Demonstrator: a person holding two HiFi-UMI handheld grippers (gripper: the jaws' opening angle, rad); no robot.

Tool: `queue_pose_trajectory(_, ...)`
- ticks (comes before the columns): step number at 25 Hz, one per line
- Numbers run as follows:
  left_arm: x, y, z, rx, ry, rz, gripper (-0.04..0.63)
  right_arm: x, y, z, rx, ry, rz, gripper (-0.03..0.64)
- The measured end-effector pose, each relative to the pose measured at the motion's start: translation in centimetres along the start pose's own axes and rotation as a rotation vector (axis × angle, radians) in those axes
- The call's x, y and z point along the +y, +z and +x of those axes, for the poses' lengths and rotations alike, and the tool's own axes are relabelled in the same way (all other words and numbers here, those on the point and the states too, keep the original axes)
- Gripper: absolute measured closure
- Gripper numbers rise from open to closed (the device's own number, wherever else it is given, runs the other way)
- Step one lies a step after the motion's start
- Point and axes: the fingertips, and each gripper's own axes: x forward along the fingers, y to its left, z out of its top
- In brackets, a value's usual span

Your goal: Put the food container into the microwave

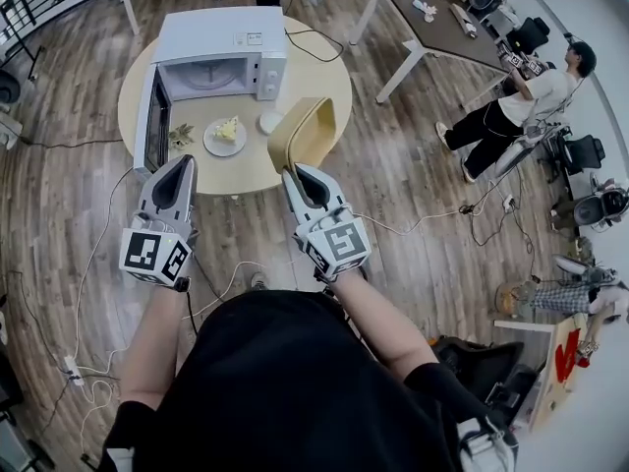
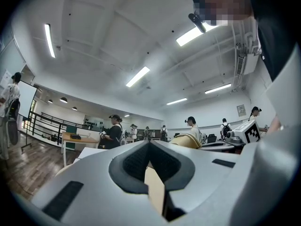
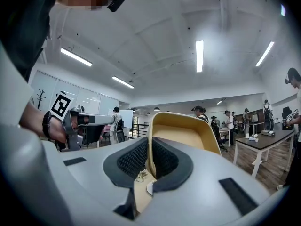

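The right hand-held gripper [image 1: 298,170] [image 3: 149,159] is clenched on one wall of the tan food container [image 1: 303,131] [image 3: 183,135], holding it upright on edge over the round bench [image 1: 329,82] at its 5 o'clock rim. The left hand-held gripper [image 1: 182,162] [image 2: 149,145] is clenched with nothing in it, at the bench's 7 o'clock edge. The microwave [image 1: 221,42] sits at the bench's 11 o'clock, door [image 1: 149,116] swung open. A plate [image 1: 224,138] of food lies at the microwave's 6 o'clock.
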Motion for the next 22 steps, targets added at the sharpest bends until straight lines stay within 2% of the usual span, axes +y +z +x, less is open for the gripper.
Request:
queue_pose_trajectory(11, 1.3, -1.0, 2.2, 0.012, 0.05, 0.011, 0.575, -2.4, -1.2, 2.9, -0.001, 0.062, 0.006, 0.575)
queue_pose_trajectory(22, 3.3, -1.2, 2.9, 0.014, 0.062, 0.002, 0.576, -2.3, -1.8, 4.9, 0.007, 0.064, 0.022, 0.574)
